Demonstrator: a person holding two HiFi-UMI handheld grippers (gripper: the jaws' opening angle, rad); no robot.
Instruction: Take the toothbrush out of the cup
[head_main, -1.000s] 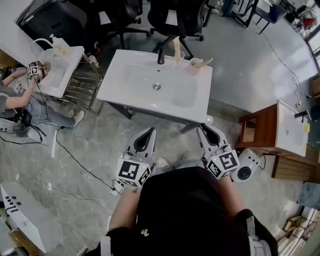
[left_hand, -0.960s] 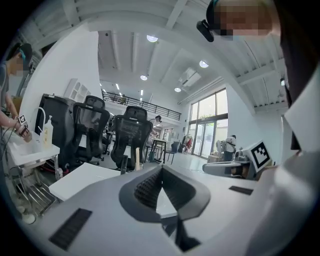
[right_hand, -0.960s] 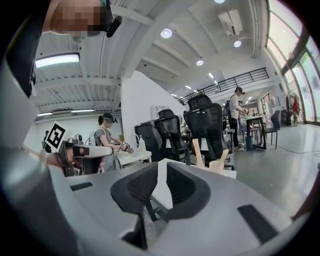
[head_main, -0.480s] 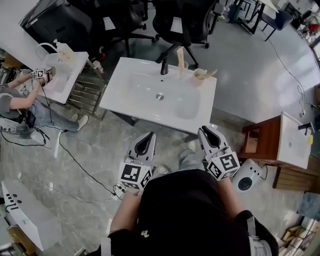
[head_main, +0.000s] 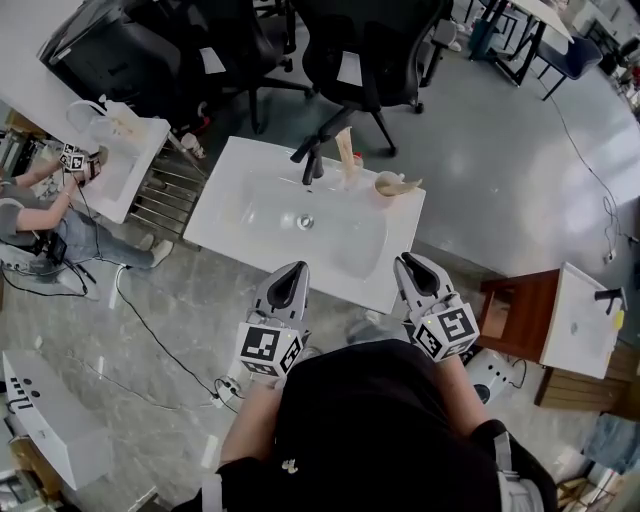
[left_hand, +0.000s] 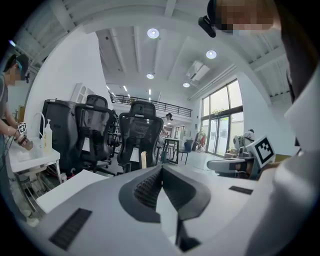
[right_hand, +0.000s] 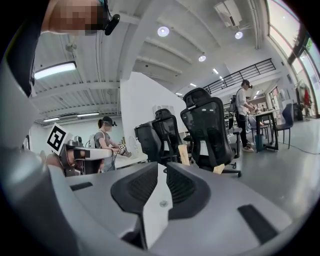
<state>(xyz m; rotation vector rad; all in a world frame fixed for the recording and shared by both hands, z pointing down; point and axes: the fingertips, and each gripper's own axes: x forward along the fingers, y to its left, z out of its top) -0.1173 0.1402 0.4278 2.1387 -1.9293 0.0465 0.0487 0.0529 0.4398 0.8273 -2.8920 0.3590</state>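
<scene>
left tongs (head_main: 293, 270) and right tongs (head_main: 409, 264) closed, empty, near the basin (head_main: 238, 192); faucet (head_main: 309, 160) beside the cup (head_main: 352, 181)

White washbasin (head_main: 232, 218); faucet (head_main: 311, 160), cup (head_main: 352, 176), beige cup (head_main: 388, 185) along rear edge

The person wears a black short-sleeved top (head_main: 370, 420) with a pale strap (head_main: 210, 490) at each shoulder. The left tongs (head_main: 295, 270) and right tongs (head_main: 409, 264) are light grey moulded shells with dark ribbed pads (left_hand: 147, 187) inside. Each carries a white cube (head_main: 267, 348) printed with black square markers. A small screw (right_hand: 163, 203) sits in the right tongs' pale centre strip.
</scene>
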